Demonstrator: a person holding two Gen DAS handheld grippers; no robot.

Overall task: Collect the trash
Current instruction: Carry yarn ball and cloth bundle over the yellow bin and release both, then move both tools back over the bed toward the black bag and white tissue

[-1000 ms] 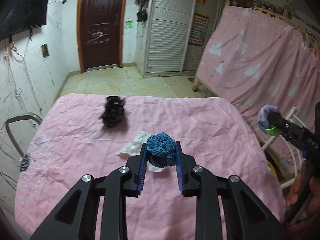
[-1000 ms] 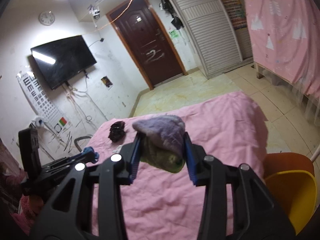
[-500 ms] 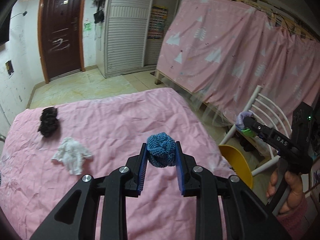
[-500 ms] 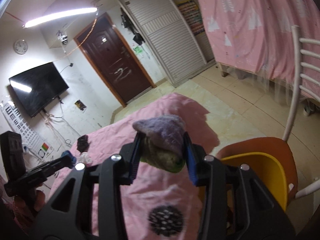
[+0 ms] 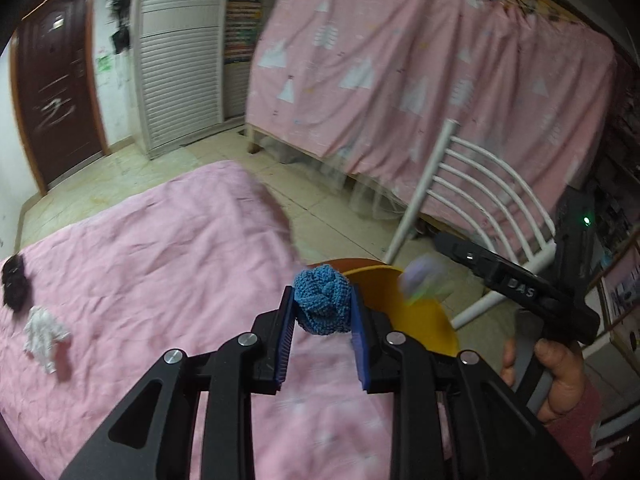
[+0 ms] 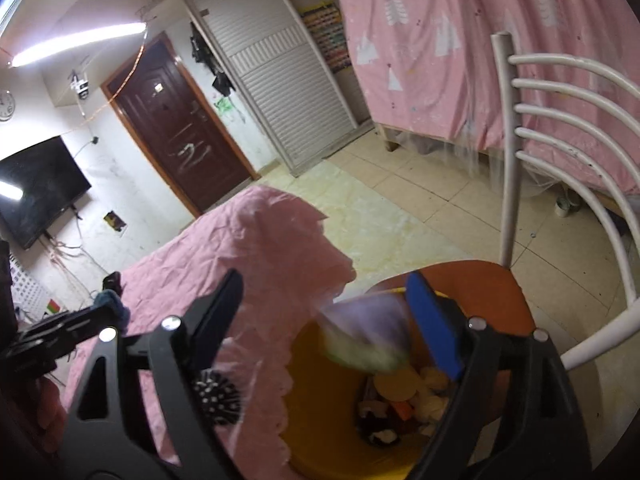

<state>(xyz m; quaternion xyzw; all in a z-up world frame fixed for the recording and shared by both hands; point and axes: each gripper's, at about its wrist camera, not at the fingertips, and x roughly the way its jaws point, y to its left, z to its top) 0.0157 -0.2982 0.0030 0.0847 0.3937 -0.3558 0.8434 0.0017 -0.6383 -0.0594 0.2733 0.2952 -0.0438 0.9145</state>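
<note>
Between the blue pads of the left gripper point(image 5: 323, 322), a blue knitted ball point(image 5: 322, 305) is pinched tight, held up in front of the pink-covered table's point(image 5: 160, 264) right edge, with the rim of the yellow bin point(image 5: 416, 320) showing just behind it. The right gripper point(image 6: 324, 312) hangs over that same bin point(image 6: 320, 412) with its fingers spread wide; the purple-and-green wad point(image 6: 366, 334) sits blurred in the gap, close to the right blue pad point(image 6: 434, 328), and whether it touches that pad cannot be told. In the left wrist view the wad point(image 5: 424, 282) appears as a smeared blob just off the tip of the right gripper, above the bin's rim.

Inside the bin lie pale round pieces and dark scraps point(image 6: 400, 404) at the bottom. The bin stands on the orange seat point(image 6: 492, 292) of a white slatted chair point(image 6: 568, 128), just beside the table's corner, where the pink cloth's scalloped hem point(image 6: 272, 380) drapes next to the bin's wall. A black spiky ball print point(image 6: 218, 396) shows on the cloth near the left finger of the right gripper.

Farther out on the table, well apart from both grippers, a crumpled white tissue point(image 5: 44, 338) lies near the left edge, with a black crumpled wad point(image 5: 15, 282) just beyond it.
</note>
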